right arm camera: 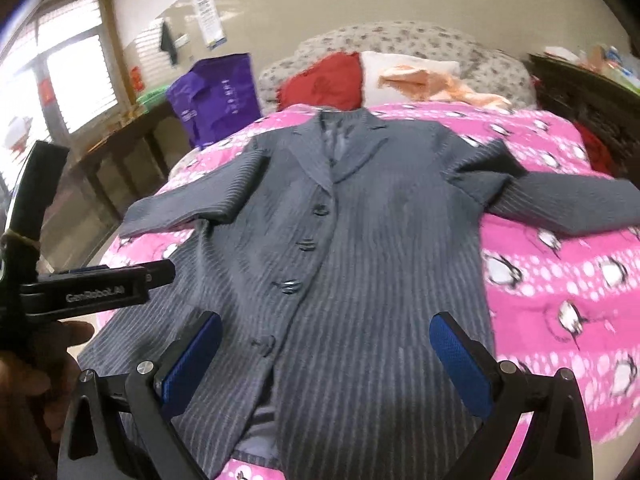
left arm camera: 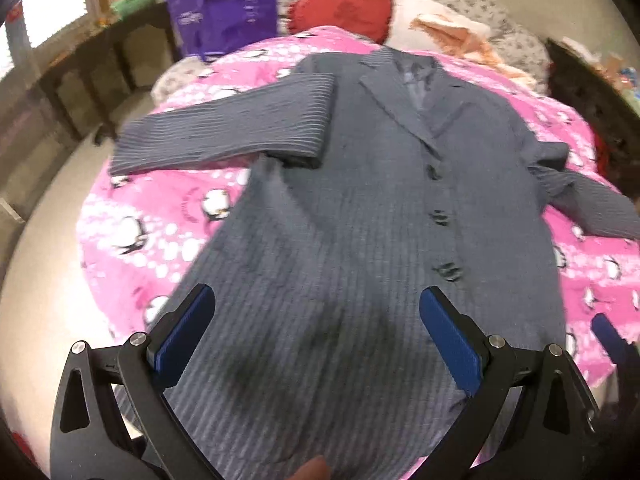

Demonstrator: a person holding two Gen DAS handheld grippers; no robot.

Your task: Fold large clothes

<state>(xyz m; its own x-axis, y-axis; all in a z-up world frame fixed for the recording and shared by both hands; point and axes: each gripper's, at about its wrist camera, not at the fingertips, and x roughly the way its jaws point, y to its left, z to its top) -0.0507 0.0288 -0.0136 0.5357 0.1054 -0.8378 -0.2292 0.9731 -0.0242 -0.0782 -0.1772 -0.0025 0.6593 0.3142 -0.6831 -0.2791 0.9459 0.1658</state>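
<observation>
A grey pinstriped jacket (left arm camera: 360, 184) (right arm camera: 360, 240) lies face up and buttoned on a pink penguin-print blanket (left arm camera: 160, 216) (right arm camera: 560, 280), collar toward the far end, both sleeves spread sideways. My left gripper (left arm camera: 316, 328) hovers open above the jacket's lower left part, nothing between its blue pads. My right gripper (right arm camera: 326, 356) hangs open over the lower hem area, right of the button line, also empty. In the right wrist view the left gripper's black body (right arm camera: 100, 284) shows at the left edge with a hand behind it.
At the bed's far end lie a red cushion (right arm camera: 324, 80), a white pillow with peach cloth (right arm camera: 420, 76) and a flowered headboard (right arm camera: 400, 36). A purple bag (right arm camera: 216, 96) stands on a dark wooden bench (right arm camera: 120, 152) to the left. Dark furniture (right arm camera: 592, 96) flanks the right.
</observation>
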